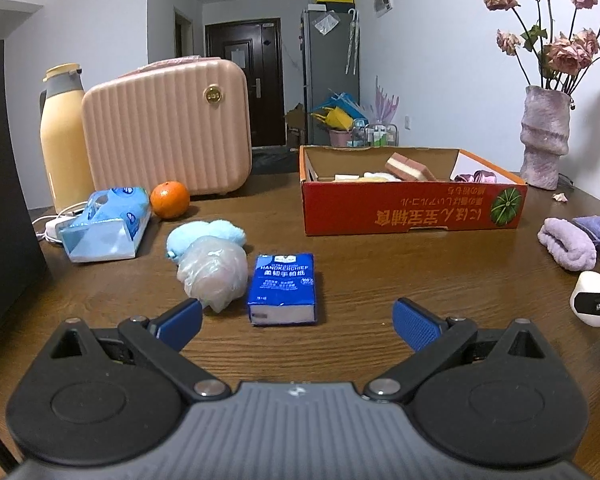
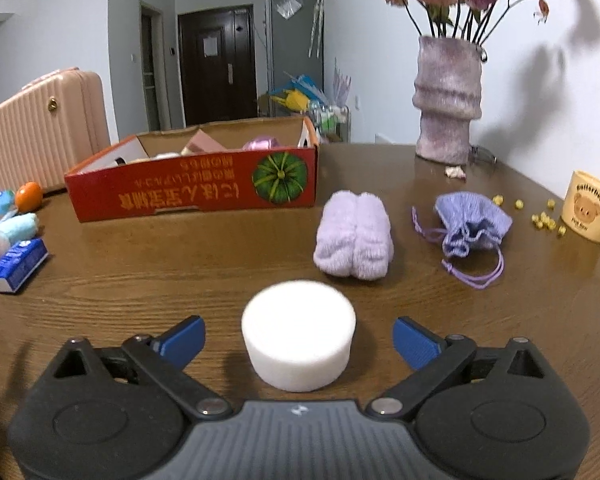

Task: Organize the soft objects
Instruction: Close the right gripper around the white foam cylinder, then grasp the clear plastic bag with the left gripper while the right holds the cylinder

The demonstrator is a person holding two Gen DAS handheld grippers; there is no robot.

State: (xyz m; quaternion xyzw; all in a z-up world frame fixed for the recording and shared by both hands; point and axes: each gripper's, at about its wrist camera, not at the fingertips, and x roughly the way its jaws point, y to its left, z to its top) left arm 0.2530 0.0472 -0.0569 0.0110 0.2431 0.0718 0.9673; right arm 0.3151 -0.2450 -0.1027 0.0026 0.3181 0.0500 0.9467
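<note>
The right gripper [image 2: 298, 336] straddles the white foam puck [image 2: 299, 334], jaws spread, probably to grasp it, while the left gripper [image 1: 298, 322] waits unclenched.

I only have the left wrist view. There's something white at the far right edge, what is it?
Observer: A white foam cylinder, upright on the table, sitting between the open jaws of the right gripper, not yet pinched.
Operator: What's beyond the purple rolled towel? It's cut off for me.
Observer: A lilac drawstring pouch lies beside the towel, apart from it, cords trailing toward the camera.
Operator: Anything further right?
Observer: A cream bear mug stands at the table's edge, with small yellow bits scattered next to it.
</note>
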